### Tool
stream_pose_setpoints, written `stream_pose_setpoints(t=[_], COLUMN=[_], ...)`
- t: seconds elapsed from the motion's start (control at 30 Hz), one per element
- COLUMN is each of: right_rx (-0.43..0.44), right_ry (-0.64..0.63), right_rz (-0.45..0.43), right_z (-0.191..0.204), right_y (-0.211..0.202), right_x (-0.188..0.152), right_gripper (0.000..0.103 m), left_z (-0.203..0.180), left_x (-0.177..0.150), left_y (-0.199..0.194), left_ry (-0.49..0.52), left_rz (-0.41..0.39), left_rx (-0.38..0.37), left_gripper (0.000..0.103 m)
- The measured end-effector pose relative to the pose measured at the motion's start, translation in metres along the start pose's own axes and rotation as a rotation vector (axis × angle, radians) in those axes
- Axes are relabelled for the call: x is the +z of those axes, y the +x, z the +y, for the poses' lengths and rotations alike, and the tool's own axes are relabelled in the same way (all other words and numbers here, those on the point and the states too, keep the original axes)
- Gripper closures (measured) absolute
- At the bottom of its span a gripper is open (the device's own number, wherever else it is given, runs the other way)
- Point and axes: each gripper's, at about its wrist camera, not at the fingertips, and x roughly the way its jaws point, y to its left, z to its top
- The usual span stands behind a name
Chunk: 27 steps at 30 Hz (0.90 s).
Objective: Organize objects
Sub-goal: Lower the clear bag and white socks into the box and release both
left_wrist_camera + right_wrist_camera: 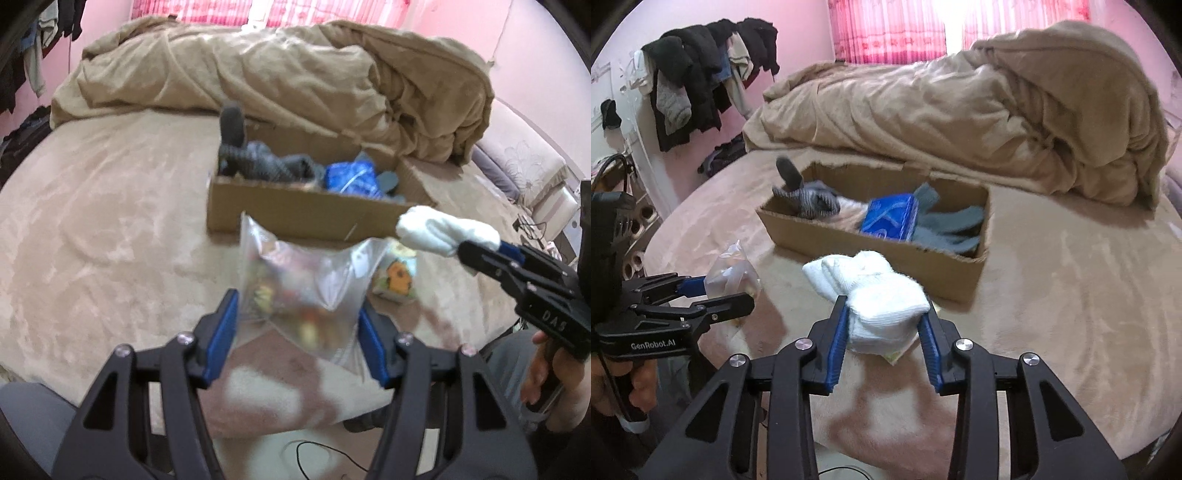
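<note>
Right gripper (882, 325) pinches the soft white socks (871, 291), best squeezed mid-bundle; left gripper (297, 314) fingers clamp the slippery, crinkly plastic bag (306, 280) above the bed (110, 221)

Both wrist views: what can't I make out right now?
- Left wrist: contents of the clear bag, motion-blurred.
- Left wrist: small printed pack, partly behind the bag.
- Right wrist: cardboard box floor, covered by grey socks and blue pack.
- Right wrist: clear bag, partly behind left gripper.
</note>
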Motion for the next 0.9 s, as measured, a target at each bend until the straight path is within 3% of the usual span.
stream_pose_setpoints(t=[0.27,0.47,0.9], right_rx=[-0.021,-0.029,-0.059], right_ry=[0.009,0.007,0.018], right_rz=[-0.099,-0.152,-0.177], right_z=[-0.007,-0.011,-0.039], right_y=[-0.057,-0.077,-0.038], right_x=[0.024,0.040,0.072], right_gripper=[0.065,0.065,0.065], left_z=[-0.020,-0.033,-0.034], left_x=[0.034,0.056,0.099], left_y=[-0.050,-0.068,-0.048], left_ry=[0.016,0.036,0.050], left_rz=[-0.079,-0.129,-0.156], left_rx=[-0.021,-0.041,-0.021], left_gripper=[0.042,0.042,0.041])
